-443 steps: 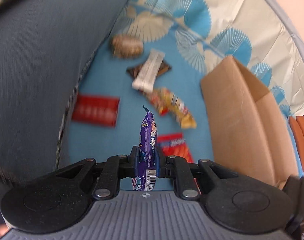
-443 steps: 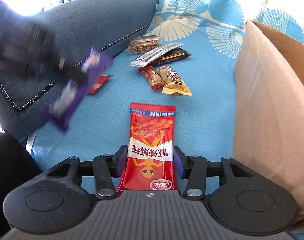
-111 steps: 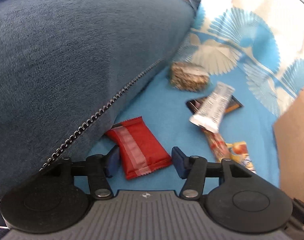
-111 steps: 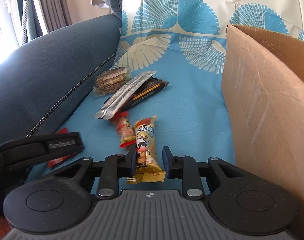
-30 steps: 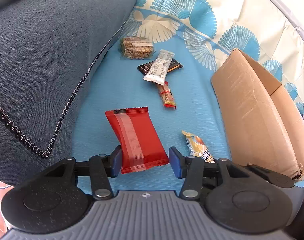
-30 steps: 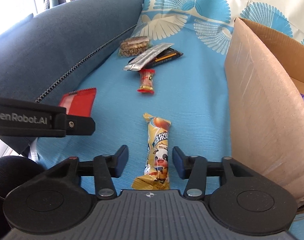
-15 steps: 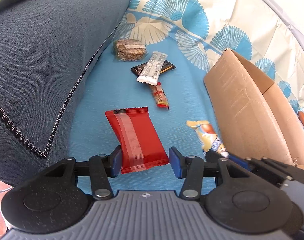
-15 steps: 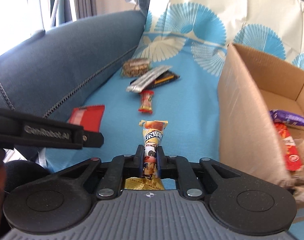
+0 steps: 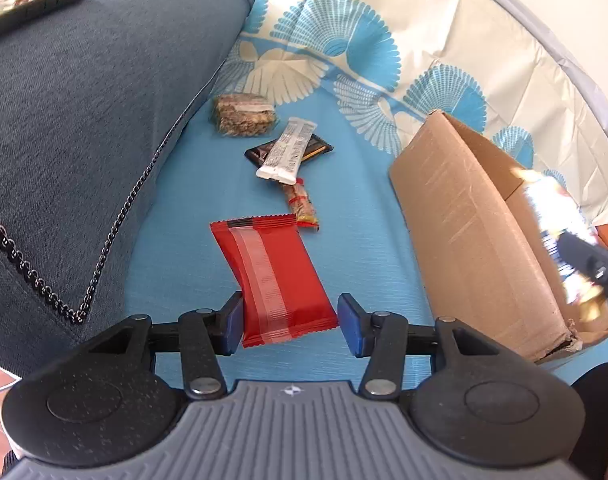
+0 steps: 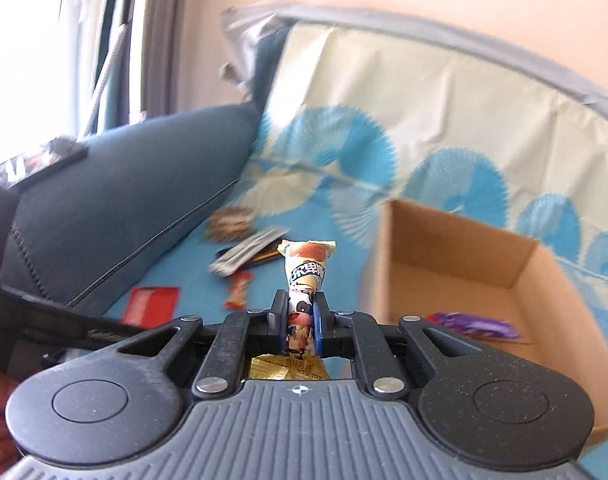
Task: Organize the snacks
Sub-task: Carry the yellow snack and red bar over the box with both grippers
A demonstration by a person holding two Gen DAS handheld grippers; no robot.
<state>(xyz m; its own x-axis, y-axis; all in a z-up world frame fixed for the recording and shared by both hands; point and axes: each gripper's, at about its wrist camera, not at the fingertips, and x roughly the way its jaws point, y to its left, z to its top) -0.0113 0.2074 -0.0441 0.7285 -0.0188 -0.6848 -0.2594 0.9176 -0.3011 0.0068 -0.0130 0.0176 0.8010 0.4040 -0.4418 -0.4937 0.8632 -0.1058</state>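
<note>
Gripping the yellow snack stick point(image 10: 306, 276) across its lower middle, the right gripper point(image 10: 299, 326) has its fingers point(image 10: 279, 320) pressed shut on the wrapper, so the packet's long axis runs straight out from them toward 12 o'clock in the right wrist view, crimped end farthest away. What the next move seems to turn on is that the open cardboard box point(image 10: 388, 272) lies off toward 2 o'clock from that packet, its near wall just to the right of the fingers, a purple wrapper point(image 10: 474, 325) already on its floor; the stick looks clear above the rim. Meanwhile the left gripper point(image 9: 291, 322) points down at the red packet point(image 9: 273, 276) on the blue sofa cover point(image 9: 175, 240): its fingers point(image 9: 235, 320) stand apart on either side of the packet's near end, left pad touching or nearly so, right pad with a gap. That packet's long axis runs from the fingers toward 11 o'clock, and the box sits at 3 o'clock in the left wrist view.
</note>
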